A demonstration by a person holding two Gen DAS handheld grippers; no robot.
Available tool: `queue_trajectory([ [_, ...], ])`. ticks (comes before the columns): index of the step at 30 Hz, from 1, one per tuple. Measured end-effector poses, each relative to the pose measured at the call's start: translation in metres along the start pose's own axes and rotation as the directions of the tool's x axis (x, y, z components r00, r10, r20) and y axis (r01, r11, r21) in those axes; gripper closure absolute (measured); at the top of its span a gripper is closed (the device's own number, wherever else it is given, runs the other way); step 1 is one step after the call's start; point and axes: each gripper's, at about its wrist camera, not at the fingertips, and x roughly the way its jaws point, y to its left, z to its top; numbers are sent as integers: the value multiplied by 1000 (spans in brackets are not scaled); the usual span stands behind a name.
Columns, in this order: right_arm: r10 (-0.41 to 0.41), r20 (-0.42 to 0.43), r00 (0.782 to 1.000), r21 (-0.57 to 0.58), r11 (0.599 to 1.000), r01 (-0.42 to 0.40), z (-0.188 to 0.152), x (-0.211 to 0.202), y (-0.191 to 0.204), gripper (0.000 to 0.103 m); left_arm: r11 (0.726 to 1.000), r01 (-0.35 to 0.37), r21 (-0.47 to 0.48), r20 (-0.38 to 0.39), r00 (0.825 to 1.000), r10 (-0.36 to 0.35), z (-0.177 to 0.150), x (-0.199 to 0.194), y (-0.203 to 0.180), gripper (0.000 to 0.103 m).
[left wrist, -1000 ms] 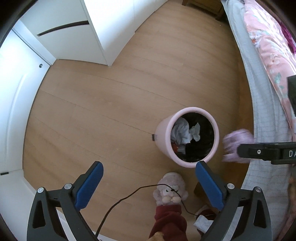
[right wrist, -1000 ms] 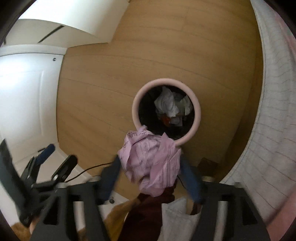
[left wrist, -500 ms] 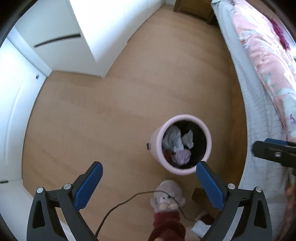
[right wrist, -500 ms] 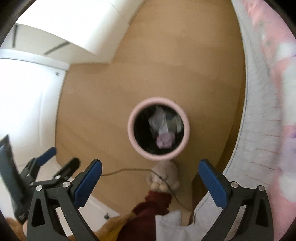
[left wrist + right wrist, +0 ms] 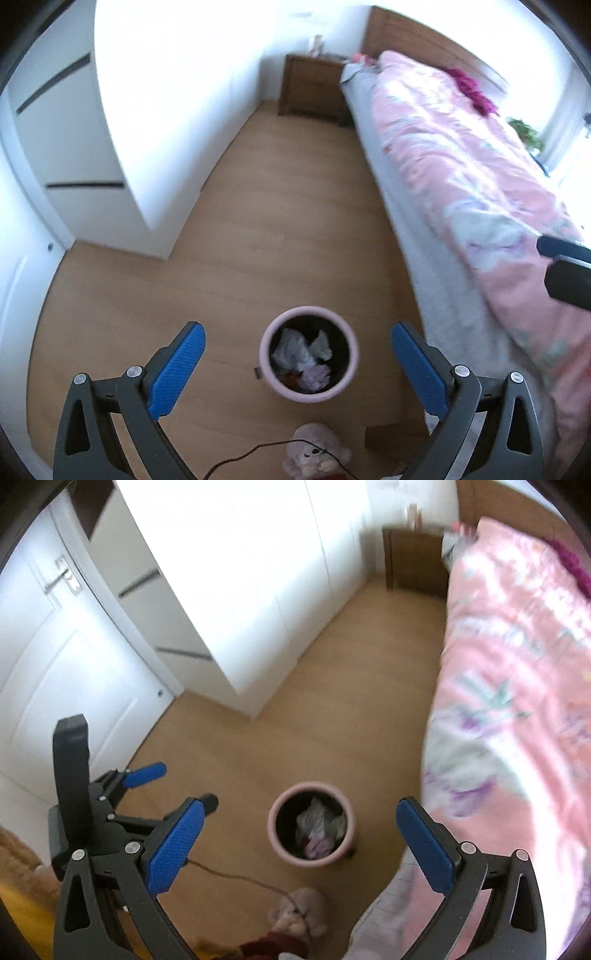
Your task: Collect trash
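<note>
Below, at lower centre of both views, the pink wastebasket [image 5: 308, 360] holds crumpled paper [image 5: 301, 352]; left gripper [image 5: 297, 373] and right gripper [image 5: 299, 849] both gape wide, empty, above it.

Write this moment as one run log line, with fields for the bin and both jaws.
bin: pink trash bin upright on floor, crumpled paper inside | left gripper: jaws open, empty | right gripper: jaws open, empty

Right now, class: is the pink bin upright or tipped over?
Upright. The bin stands on the floor, its round mouth facing up, crumpled paper inside.
</note>
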Motion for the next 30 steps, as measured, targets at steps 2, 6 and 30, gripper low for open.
queue_trajectory([
  [2,-30,30,999,-40,999,31,-5,-12,2,0,1000,18,20,-2,1000,-18,0,-8,-4,2],
  [6,-45,16,999,-113,992,47,-17,-12,1,0,997,0,76,-5,1000,1,-4,-25,-13,2],
  [30,50,3,999,-232,972,-48,-16,-42,14,0,990,-136,40,81,988,132,-6,-91,-60,0],
])
